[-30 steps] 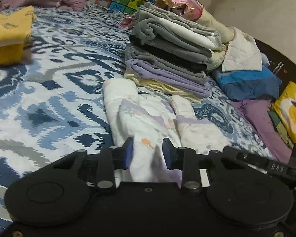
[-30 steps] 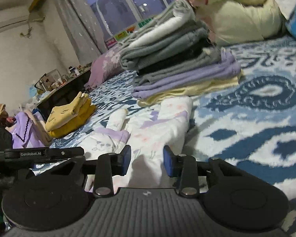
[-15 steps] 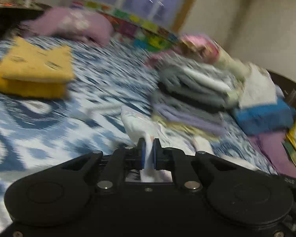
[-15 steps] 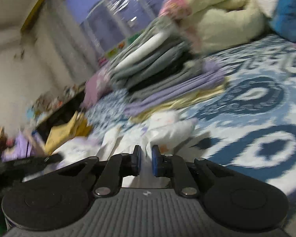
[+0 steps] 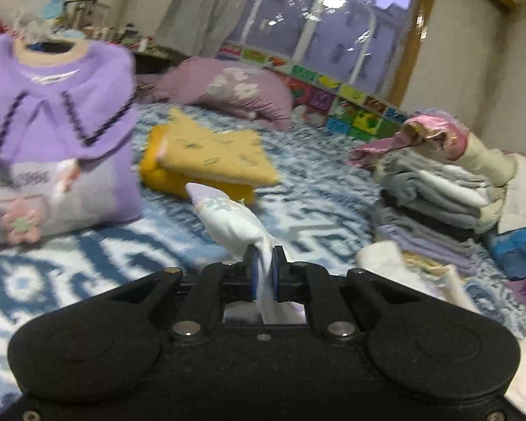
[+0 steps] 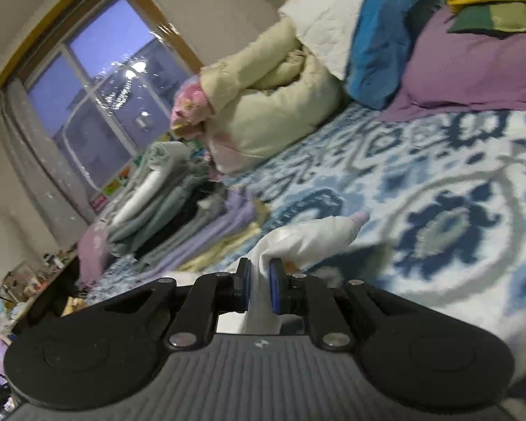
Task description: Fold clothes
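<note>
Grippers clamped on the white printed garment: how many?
2. The left gripper pinches the white printed garment above the blue-patterned bedspread; the right gripper pinches another part.

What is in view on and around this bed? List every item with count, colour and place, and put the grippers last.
White printed garment: one, white with pastel print, lifted off the bed, pinched by both grippers.
Folded stack: one pile, grey, white, black, lilac and pale yellow layers, on the bed's right in the left wrist view.
Yellow folded garment: one, mid-bed.
Purple sweater: one, lilac with dark trim, at left.
Pink pillow: one, below the window.
Cream padded jacket: one, behind the stack.
Blue bedding: one, beside the jacket.
Bedspread: one, blue and white pattern.
Window: one, dusk outside.
Left gripper: black, shut on the garment.
Right gripper: black, shut on the garment.
</note>
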A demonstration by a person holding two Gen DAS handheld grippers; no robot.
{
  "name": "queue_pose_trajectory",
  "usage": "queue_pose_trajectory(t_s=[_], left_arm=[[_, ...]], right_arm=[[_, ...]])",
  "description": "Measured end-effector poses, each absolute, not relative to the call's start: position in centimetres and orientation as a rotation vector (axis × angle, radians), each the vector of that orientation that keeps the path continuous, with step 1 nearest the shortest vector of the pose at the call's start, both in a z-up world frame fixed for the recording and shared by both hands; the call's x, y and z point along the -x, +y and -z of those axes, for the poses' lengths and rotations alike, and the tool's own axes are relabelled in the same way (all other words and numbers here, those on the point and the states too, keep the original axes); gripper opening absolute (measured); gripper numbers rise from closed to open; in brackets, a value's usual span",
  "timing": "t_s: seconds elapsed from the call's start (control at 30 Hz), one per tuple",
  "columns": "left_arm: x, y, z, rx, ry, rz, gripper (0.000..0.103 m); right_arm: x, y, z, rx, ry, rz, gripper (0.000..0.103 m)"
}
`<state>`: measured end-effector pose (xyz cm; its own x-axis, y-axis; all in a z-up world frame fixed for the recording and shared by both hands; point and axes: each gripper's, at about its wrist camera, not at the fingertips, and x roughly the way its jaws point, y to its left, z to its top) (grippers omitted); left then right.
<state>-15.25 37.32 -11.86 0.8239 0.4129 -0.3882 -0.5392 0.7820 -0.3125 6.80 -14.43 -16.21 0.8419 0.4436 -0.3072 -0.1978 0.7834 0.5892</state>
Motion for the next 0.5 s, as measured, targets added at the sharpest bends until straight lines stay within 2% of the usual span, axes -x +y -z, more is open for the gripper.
queue_pose_trajectory(t_s=[0.5], left_arm=[[18.2,38.5,15.6,0.414,0.542,-0.686,0.006]], right_arm=[[-4.2,-16.8,19.2,-0.460,0.582,-0.145,0.011]])
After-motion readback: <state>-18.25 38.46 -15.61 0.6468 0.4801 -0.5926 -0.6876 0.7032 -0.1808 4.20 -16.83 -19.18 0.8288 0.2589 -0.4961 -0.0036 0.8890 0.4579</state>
